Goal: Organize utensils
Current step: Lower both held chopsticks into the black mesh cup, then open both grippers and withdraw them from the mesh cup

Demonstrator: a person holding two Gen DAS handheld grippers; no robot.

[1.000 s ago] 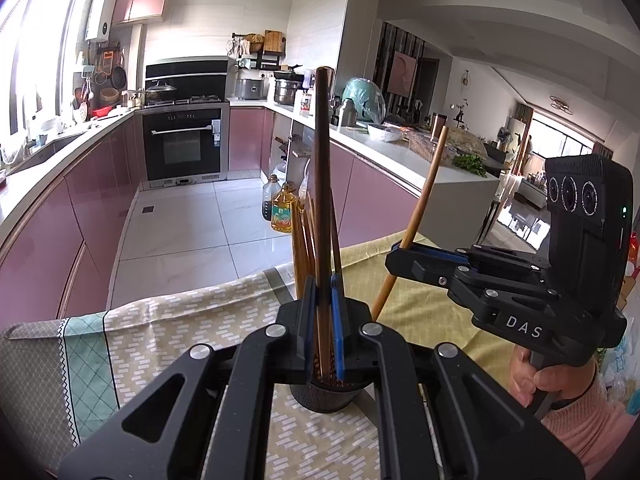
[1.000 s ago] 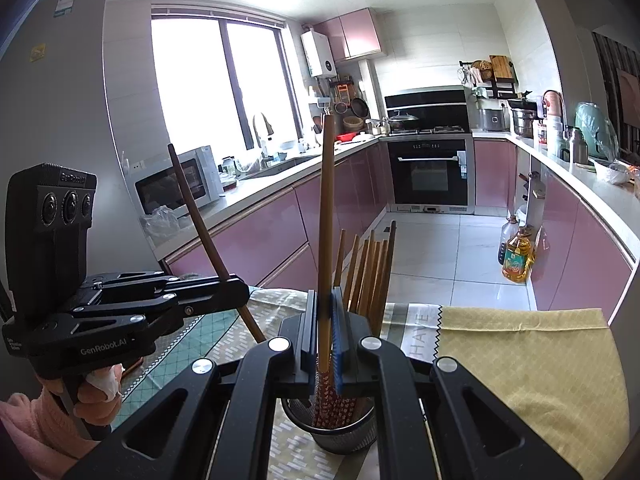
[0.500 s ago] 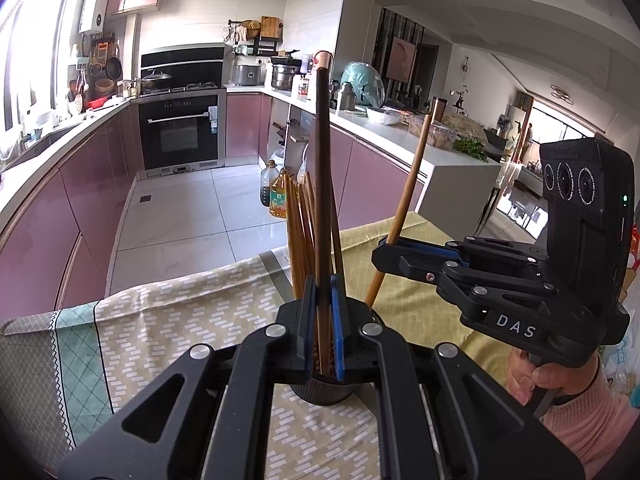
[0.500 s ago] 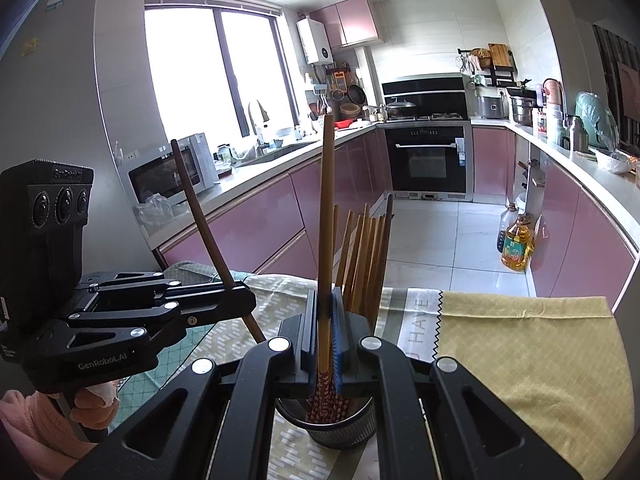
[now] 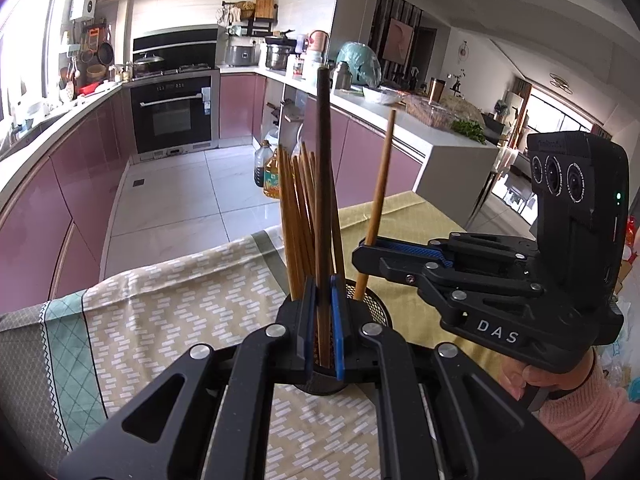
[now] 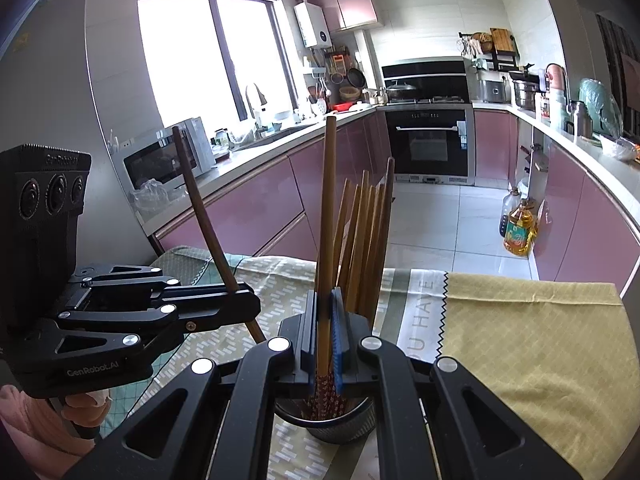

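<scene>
Currently both hand-held grippers are clamped, each on a single chopstick, above one mesh utensil holder [image 6: 340, 424].

Left gripper [image 5: 323, 328]: jaws closed on a dark brown chopstick [image 5: 322, 168]. The stick stands nearly upright between the blue pads, its top end high against the kitchen background, its lower end reaching down into the holder's mouth. In the right wrist view the same gripper [image 6: 240, 300] enters from the left side, with the dark stick slanting up and to the left; a hand in a pink sleeve [image 6: 86, 404] grips its handle.

Right gripper [image 6: 325, 332]: jaws closed on a lighter brown chopstick [image 6: 329, 208], also close to vertical, with its patterned red lower end inside the holder. In the left wrist view this gripper [image 5: 362, 254] comes in from the right, the light stick leaning slightly to the right above the rim; a hand [image 5: 524, 380] in a pink sleeve holds its handle.

Holder: dark mesh cup, standing on a patterned tablecloth [image 5: 168, 304] just beside where a yellow cloth [image 6: 532, 332] begins. A bundle of other brown chopsticks [image 6: 366, 240] already stands in it, fanned toward the far rim, beside the two held sticks.

Background: pink kitchen cabinets, a built-in oven [image 6: 428, 140], oil bottles [image 6: 518, 224] on the tiled floor.
</scene>
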